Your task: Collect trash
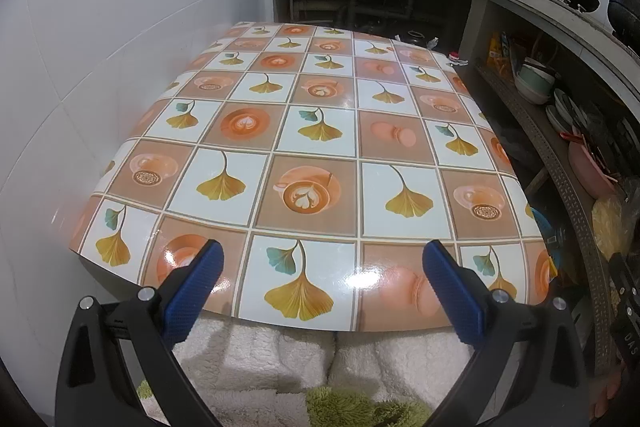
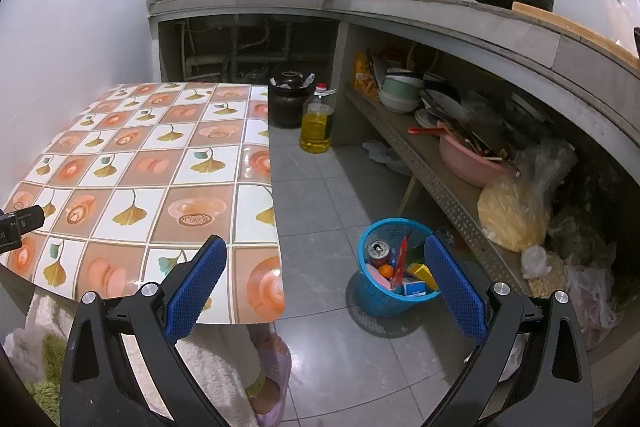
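Note:
A blue plastic basket point(image 2: 372, 291) stands on the grey floor to the right of the table. It holds a drink can point(image 2: 378, 249), an orange point(image 2: 386, 271) and several small cartons and wrappers. My right gripper point(image 2: 324, 279) is open and empty, above the floor between the table's corner and the basket. My left gripper point(image 1: 322, 283) is open and empty over the near edge of the table point(image 1: 320, 147), which has a tile-patterned cloth with ginkgo leaves and coffee cups. No trash shows on the tabletop.
An oil bottle point(image 2: 317, 123) and a dark jar point(image 2: 287, 101) stand on the floor past the table. A shelf point(image 2: 440, 187) under the counter on the right holds bowls, a pink basin and bags. A white wall bounds the left. My slippered foot point(image 2: 276, 379) is below.

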`<state>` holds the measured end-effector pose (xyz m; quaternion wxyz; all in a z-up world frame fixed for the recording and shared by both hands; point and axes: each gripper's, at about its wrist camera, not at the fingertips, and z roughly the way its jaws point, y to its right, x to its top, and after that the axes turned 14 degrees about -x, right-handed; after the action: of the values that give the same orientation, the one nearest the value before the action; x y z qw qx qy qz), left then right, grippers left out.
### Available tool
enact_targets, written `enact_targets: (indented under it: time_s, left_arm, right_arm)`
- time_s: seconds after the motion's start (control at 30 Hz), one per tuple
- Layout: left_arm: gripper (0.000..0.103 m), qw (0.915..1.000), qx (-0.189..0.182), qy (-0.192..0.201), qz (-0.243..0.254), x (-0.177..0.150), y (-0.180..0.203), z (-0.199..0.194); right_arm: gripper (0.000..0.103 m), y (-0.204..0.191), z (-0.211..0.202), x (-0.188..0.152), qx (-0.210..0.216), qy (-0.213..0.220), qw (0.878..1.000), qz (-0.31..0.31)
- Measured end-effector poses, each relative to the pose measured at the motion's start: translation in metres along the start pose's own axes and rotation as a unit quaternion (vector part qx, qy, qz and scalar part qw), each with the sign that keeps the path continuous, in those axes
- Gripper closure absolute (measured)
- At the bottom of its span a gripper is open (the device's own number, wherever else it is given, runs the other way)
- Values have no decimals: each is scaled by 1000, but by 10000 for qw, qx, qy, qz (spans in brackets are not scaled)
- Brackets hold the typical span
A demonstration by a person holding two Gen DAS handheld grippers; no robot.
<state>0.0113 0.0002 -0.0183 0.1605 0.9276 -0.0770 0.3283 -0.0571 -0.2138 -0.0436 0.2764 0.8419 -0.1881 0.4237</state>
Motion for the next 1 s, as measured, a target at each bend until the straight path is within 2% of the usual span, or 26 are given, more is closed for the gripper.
enact_targets:
  time_s: [0.13, 0.43, 1.0]
  left_arm:
    - [5, 9999, -106, -45, 46, -1, 4, 1]
    - [5, 9970, -558, -104, 528, -5, 29, 0]
    - [5, 9960, -612, -165, 635, -5, 33, 3]
  right_arm:
    - [8, 1, 1, 1, -7, -3, 10000, -18]
    - [8, 7, 0, -2, -77, -45, 10000, 27]
    - [8, 8, 0, -2, -84, -52, 9999, 22]
